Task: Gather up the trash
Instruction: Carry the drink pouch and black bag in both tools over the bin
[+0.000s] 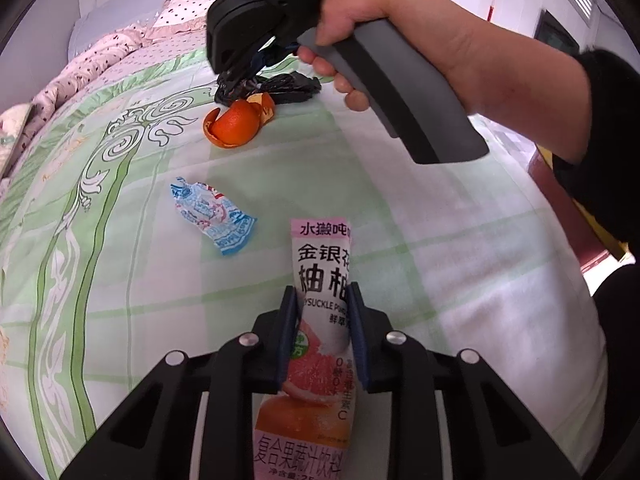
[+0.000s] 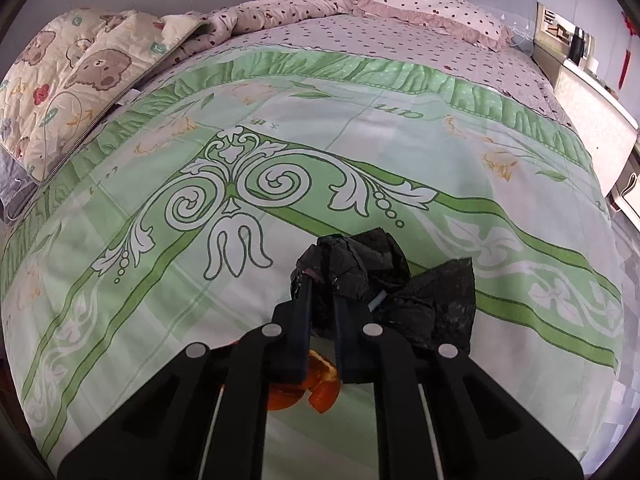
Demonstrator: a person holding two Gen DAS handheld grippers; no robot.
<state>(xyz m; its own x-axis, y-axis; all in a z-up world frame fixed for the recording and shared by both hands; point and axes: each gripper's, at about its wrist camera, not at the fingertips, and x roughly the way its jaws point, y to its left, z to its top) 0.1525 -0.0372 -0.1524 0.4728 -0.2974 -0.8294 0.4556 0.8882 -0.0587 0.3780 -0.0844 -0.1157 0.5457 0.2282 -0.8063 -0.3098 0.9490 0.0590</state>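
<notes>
A pink and white juice label wrapper (image 1: 320,264) lies on the green patterned bed sheet (image 1: 120,280); my left gripper (image 1: 322,300) is shut on it, blue pads pressing both sides. A crumpled blue wrapper (image 1: 212,216) lies to its left. Farther off sits orange peel (image 1: 236,122). Behind the peel my right gripper (image 1: 230,78), held by a hand (image 1: 360,20), pinches a crumpled black plastic bag (image 1: 280,86). In the right wrist view the right gripper (image 2: 322,280) is shut on the black bag (image 2: 400,292), with the orange peel (image 2: 316,388) under its fingers.
A folded bear-print quilt (image 2: 80,76) and a pink dotted duvet (image 2: 288,8) with a pillow (image 2: 432,8) lie at the head of the bed. A white cabinet (image 2: 592,116) stands beside the bed on the right. Floor shows past the bed's right edge (image 1: 512,140).
</notes>
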